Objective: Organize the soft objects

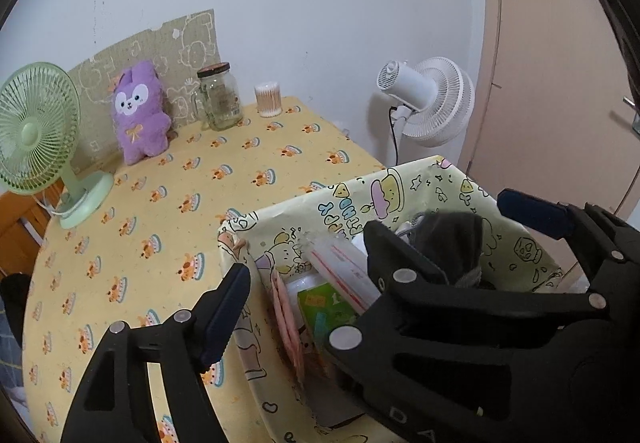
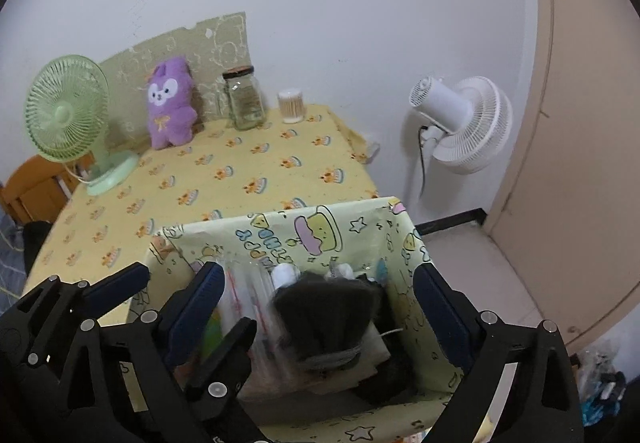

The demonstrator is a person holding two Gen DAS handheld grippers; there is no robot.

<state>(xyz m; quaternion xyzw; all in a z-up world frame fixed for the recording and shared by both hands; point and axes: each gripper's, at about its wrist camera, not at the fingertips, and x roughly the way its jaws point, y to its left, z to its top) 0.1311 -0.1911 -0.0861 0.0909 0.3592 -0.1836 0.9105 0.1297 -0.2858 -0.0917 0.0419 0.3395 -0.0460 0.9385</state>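
Tongs on both hands hang over a cartoon-printed storage box [image 2: 360, 227] that stands at the near right corner of the worktop [image 2: 240, 163], which wears a yellow patterned cloth. In the right wrist view the right tongs [image 2: 320, 307] stand wide open, one blue-padded finger over the left part of the box and the other just outside its right wall. Directly between those fingers, inside the box and slightly below them, lies a dark grey soft bundle [image 2: 328, 315] with a lighter band at its near end; no finger is touching it that I can see. The left tongs [image 2: 176, 283] show at the lower left of that view, also open, with nothing between their fingers, beside the left wall of the box.

From the left wrist view, the left tongs [image 1: 376, 243] straddle the box's left wall [image 1: 256, 255], and the right tongs [image 1: 436, 223] gape around the bundle [image 1: 452, 243]. Clear red-striped bags [image 1: 344, 267] and a green packet [image 1: 320, 303] sit in the box too.

Along the far edge of the worktop stand a green desk fan [image 2: 68, 115], a purple plush toy [image 2: 170, 103], a glass jar [image 2: 244, 99] and a tub of cotton swabs [image 2: 291, 105]. A white floor fan [image 2: 464, 123] stands beyond the right edge.
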